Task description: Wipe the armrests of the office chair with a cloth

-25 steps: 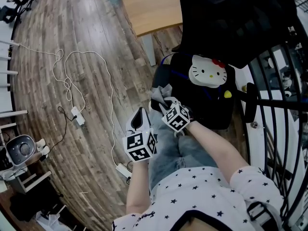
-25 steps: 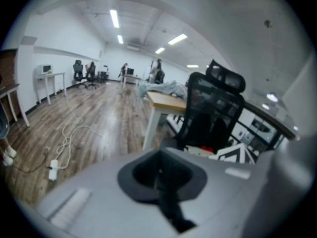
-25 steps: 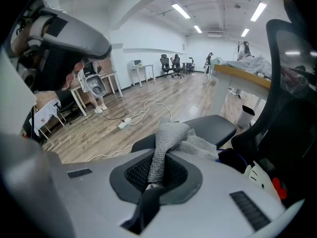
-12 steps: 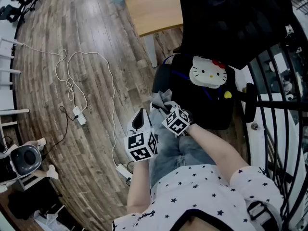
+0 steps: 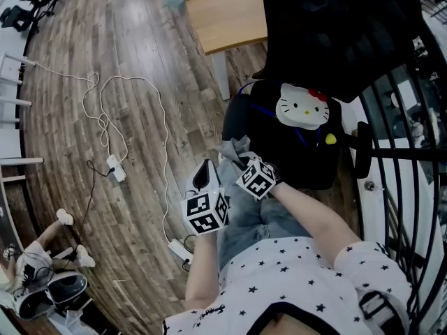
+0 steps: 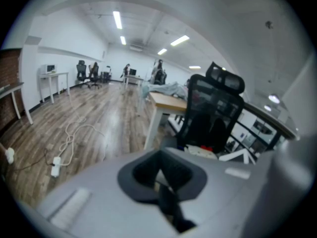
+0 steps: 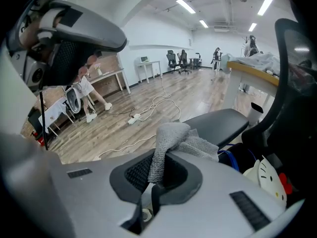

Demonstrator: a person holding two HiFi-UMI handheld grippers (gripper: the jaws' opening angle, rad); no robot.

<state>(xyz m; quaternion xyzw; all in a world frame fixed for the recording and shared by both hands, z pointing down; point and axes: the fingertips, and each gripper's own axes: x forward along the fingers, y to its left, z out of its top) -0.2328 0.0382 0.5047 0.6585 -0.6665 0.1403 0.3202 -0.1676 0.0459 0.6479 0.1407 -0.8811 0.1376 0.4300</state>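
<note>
The black office chair (image 5: 328, 40) stands in front of me with a cat-face cushion (image 5: 302, 110) on its seat. Its left armrest (image 5: 232, 121) lies just beyond my right gripper (image 5: 241, 160), which is shut on a grey cloth (image 5: 232, 149). In the right gripper view the cloth (image 7: 173, 138) hangs out of the shut jaws, bunched just before the armrest pad (image 7: 218, 124). The chair's right armrest (image 5: 362, 145) is apart from both grippers. My left gripper (image 5: 203, 173) hovers beside my thigh, to the left of the chair, shut and holding nothing; its own view shows the chair (image 6: 213, 113) ahead.
A wooden desk (image 5: 223, 12) stands behind the chair. White cables and a power strip (image 5: 113, 167) trail over the plank floor at left. Black metal bars (image 5: 412, 187) run along the right. A person (image 5: 35, 271) with a device is at the lower left.
My right gripper with the cloth has shifted slightly toward me; the left gripper has hardly moved. The person and device at lower left have moved down toward the frame's edge.
</note>
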